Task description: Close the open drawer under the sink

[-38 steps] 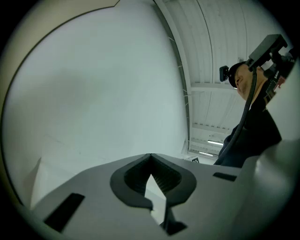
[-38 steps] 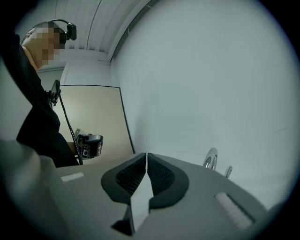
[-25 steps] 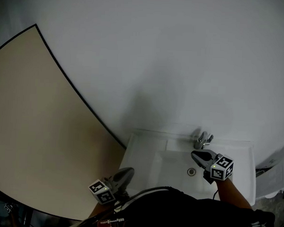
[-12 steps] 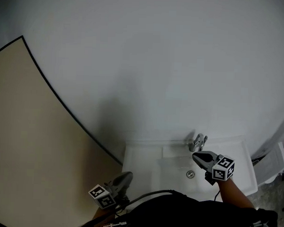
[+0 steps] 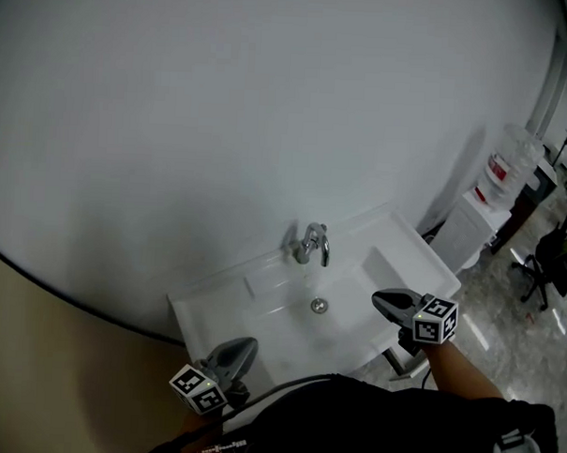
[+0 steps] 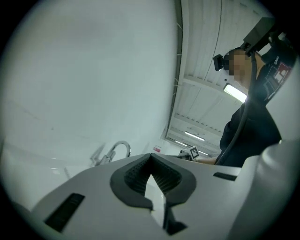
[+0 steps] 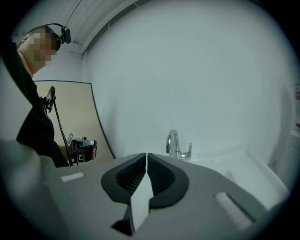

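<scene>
The white sink (image 5: 215, 300) sits against a plain white wall (image 5: 222, 124), with a shiny tap (image 5: 311, 243) at its back. The left gripper (image 5: 251, 341) is held at the sink's near left corner, its jaws together and holding nothing. The right gripper (image 5: 377, 298) is over the sink's right side, also closed and empty. A pale edge just below it, under the sink, may be the open drawer (image 5: 404, 364); it is hard to tell.

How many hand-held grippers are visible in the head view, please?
2. The left grey hand-held gripper is by the white rectangular sink's front left corner; the right grey hand-held gripper is above the sink's right side. None appears hidden.
</scene>
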`<state>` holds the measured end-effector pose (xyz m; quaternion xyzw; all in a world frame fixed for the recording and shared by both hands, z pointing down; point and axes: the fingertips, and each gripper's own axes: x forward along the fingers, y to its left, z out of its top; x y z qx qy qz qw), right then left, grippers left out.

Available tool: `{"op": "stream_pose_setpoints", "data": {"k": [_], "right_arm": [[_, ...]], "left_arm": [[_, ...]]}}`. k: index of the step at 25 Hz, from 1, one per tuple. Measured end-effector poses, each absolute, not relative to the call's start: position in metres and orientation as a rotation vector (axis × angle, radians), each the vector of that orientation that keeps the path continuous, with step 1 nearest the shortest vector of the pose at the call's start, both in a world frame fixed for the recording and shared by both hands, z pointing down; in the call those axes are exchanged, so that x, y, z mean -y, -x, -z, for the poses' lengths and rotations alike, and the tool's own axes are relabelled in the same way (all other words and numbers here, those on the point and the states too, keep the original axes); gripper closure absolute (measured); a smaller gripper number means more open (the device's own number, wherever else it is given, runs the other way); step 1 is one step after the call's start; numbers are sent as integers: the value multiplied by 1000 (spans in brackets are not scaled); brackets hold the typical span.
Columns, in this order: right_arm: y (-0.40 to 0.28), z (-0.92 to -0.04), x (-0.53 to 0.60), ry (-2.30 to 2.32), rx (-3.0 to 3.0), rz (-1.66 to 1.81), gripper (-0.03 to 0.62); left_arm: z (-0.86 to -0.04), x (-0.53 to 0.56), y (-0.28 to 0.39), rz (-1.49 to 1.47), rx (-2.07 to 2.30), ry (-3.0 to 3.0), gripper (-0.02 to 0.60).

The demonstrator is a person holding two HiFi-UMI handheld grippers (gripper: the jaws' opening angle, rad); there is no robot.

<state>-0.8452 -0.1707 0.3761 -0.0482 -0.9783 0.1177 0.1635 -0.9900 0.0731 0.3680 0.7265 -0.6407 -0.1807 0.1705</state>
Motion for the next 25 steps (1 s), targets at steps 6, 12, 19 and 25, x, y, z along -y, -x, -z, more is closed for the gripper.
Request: {"op": "stream_pose_setpoints", "data": {"k": [6,12,19,25], "right_arm": [[780,-384,193,-58,2826,-391,583],[720,-377,233,-96,2904,-385,583],[612,-371,311,-158,2955,-346,583],[517,-372,366,-196,2958,-259,583]], "left_arm": [[-375,-26,944,459,1665,-2159,581],[-359,18,900,379,1663,-2213,581],[-361,103,796,404,1621,-2241,581],[-354,178,706,396,1553,-2306,581]]}}
